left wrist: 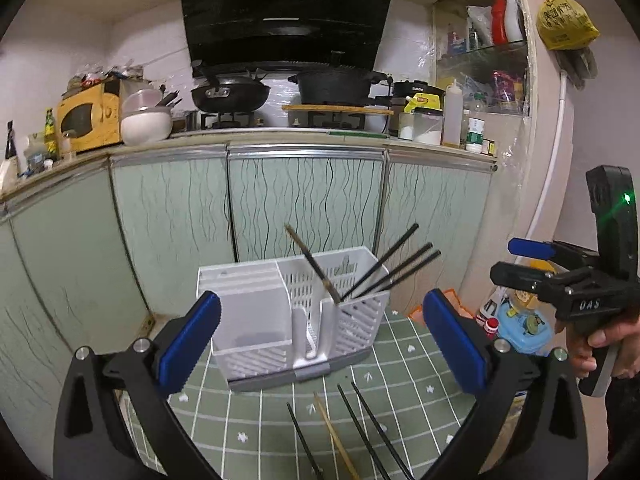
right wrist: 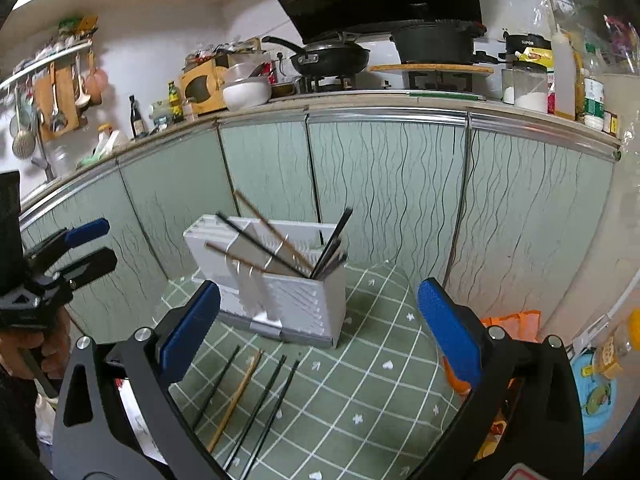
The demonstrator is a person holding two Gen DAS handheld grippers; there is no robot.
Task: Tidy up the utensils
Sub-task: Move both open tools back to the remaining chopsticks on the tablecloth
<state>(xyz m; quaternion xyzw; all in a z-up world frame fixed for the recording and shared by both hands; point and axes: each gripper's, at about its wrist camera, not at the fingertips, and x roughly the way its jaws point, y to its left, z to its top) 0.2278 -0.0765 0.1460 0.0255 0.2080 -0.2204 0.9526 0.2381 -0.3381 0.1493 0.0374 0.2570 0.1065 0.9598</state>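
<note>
1. Blue-padded black left gripper (left wrist: 320, 340) stands wide open and empty above the green tiled surface (left wrist: 404, 364).
2. Blue-padded black right gripper (right wrist: 320, 328) is likewise spread wide, gripping nothing.
3. Four loose chopsticks, three thin black ones (right wrist: 264, 404) and one pale wooden one (right wrist: 236, 396), lie side by side on the surface in front of the white slotted plastic utensil holder (right wrist: 304, 304).
4. More black chopsticks (left wrist: 396, 266) and a brown wooden chopstick (left wrist: 310, 262) lean inside the holder's right compartment.
5. Green cabinet doors (left wrist: 304, 196) stand behind.
</note>
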